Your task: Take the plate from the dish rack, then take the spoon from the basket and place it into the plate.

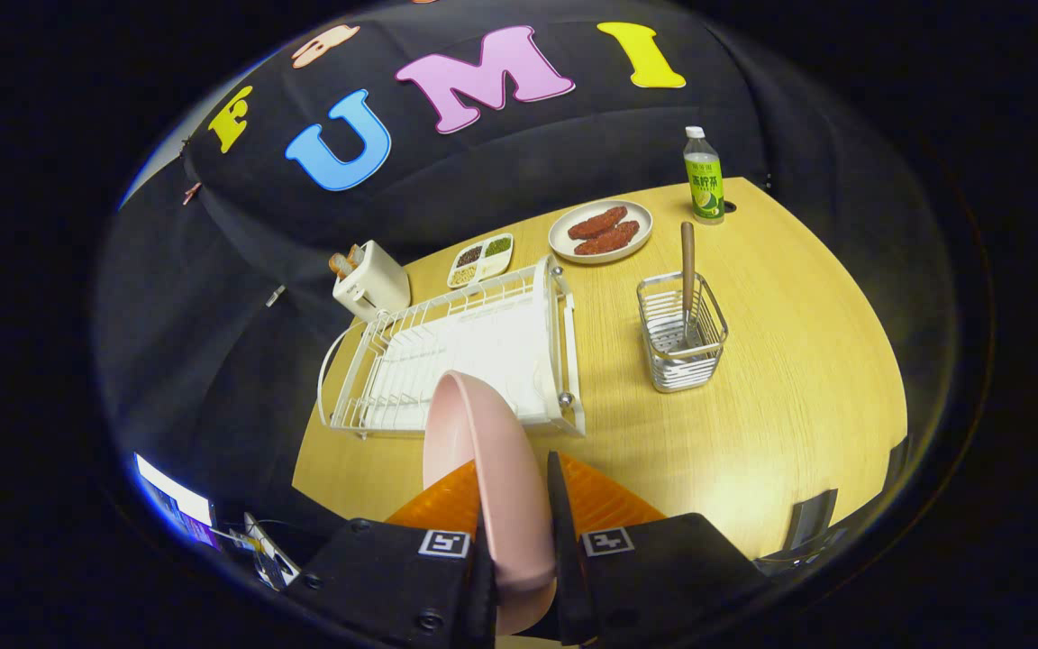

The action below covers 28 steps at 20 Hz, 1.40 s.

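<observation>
Gripper view: step 1 looks nearly done. The hand-held gripper (519, 532) is clamped on the pink plate (483, 451), both fingers pressing its rim, plate held on edge just in front of the white dish rack (456, 361). Next, I think: set the plate flat on a bare bit of bench (771, 424), let go, then get the spoon (687, 270), which stands upright in the wire basket (681, 338), w/ its handle up, near the bench middle. Gripper points fwd and down at the bench.
</observation>
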### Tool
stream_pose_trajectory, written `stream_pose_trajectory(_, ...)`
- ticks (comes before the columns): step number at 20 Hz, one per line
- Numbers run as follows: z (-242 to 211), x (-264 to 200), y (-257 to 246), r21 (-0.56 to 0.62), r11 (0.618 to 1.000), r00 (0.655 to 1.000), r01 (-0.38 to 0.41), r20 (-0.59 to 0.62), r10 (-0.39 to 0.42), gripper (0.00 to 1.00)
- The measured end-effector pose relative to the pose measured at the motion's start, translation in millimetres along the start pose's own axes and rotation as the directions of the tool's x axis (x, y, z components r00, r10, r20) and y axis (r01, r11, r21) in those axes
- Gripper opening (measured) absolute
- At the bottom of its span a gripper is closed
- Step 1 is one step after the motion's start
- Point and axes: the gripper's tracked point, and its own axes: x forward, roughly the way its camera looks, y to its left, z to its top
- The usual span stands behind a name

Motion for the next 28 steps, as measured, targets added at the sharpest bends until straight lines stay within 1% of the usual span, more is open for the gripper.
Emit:
stream_pose_trajectory(4,-19,15,-44,0.008,0.999,0.996,-0.045,-0.079,0.045,0.3)
stream_pose_trajectory(6,-27,29,-61,-0.021,0.997,0.992,-0.068,-0.11,0.066,0.3)
stream_pose_trajectory(9,-40,54,-74,-0.033,0.993,0.979,-0.114,-0.173,0.106,0.3)
stream_pose_trajectory(11,-49,67,-85,-0.037,0.991,0.97,-0.126,-0.212,0.116,0.3)
stream_pose_trajectory(13,-52,72,-88,0.0,0.989,0.963,-0.15,-0.225,0.146,0.32)
stream_pose_trajectory(16,-57,79,-105,-0.022,0.992,0.964,-0.128,-0.239,0.119,0.35)
stream_pose_trajectory(18,-53,80,-114,-0.055,0.993,0.974,-0.104,-0.21,0.091,0.41)
stream_pose_trajectory(19,-49,78,-122,-0.075,0.994,0.979,-0.082,-0.19,0.066,0.46)
stream_pose_trajectory(21,-47,76,-129,-0.107,0.992,0.984,-0.071,-0.171,0.052,0.49)
stream_pose_trajectory(22,-44,73,-132,-0.125,0.99,0.986,-0.069,-0.157,0.049,0.56)
stream_pose_trajectory(23,-36,70,-137,-0.145,0.988,0.991,-0.06,-0.13,0.041,0.78)
stream_pose_trajectory(24,-26,67,-141,-0.163,0.985,0.995,-0.051,-0.098,0.035,0.88)
stream_pose_trajectory(26,-4,58,-142,-0.195,0.98,0.999,-0.031,-0.02,0.028,0.97)
stream_pose_trajectory(28,26,48,-140,-0.239,0.971,0.996,-0.007,0.084,0.028,0.99)
